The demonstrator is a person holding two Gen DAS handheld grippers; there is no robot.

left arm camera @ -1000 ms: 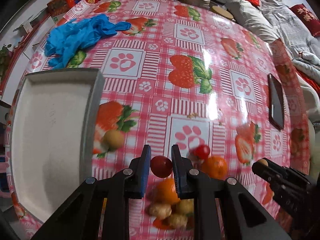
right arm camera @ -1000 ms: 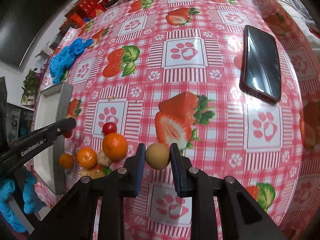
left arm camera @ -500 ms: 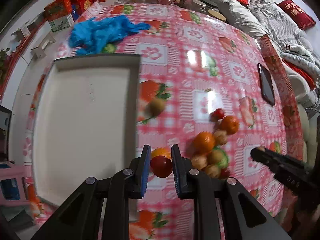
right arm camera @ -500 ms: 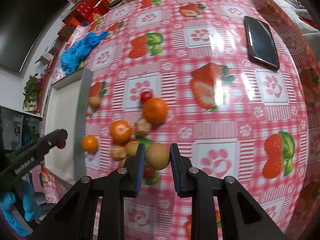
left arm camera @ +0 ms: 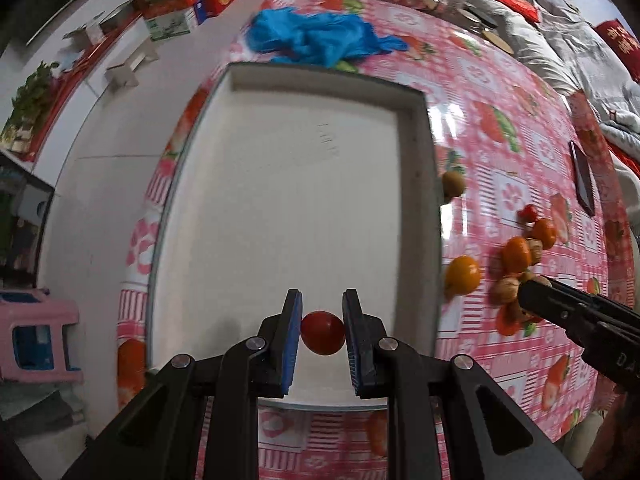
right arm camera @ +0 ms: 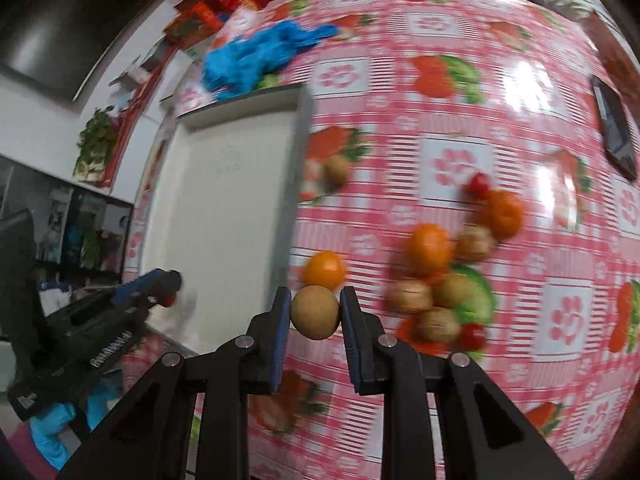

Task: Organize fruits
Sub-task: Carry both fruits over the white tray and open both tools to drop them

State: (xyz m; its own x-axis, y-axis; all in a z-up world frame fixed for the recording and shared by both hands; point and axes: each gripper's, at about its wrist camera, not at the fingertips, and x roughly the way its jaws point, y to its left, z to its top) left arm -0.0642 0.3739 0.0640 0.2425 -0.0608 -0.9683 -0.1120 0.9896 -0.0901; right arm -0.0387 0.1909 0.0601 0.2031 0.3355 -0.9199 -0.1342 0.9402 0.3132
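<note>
Red fruit (left arm camera: 322, 333): pinched in left gripper (left arm camera: 322, 334), over the white tray (left arm camera: 416, 128).
Tan fruit (right arm camera: 315, 312): pinched in right gripper (right arm camera: 315, 314), beside tray.

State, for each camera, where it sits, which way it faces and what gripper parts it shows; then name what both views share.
Left wrist: on the left gripper, looking down into the tray; fingers clamp a tomato.
Right wrist: on the right gripper, facing the tablecloth; fingers clamp a brown fruit.
Shared: tray, oranges, blue gloves, each other's gripper.
</note>
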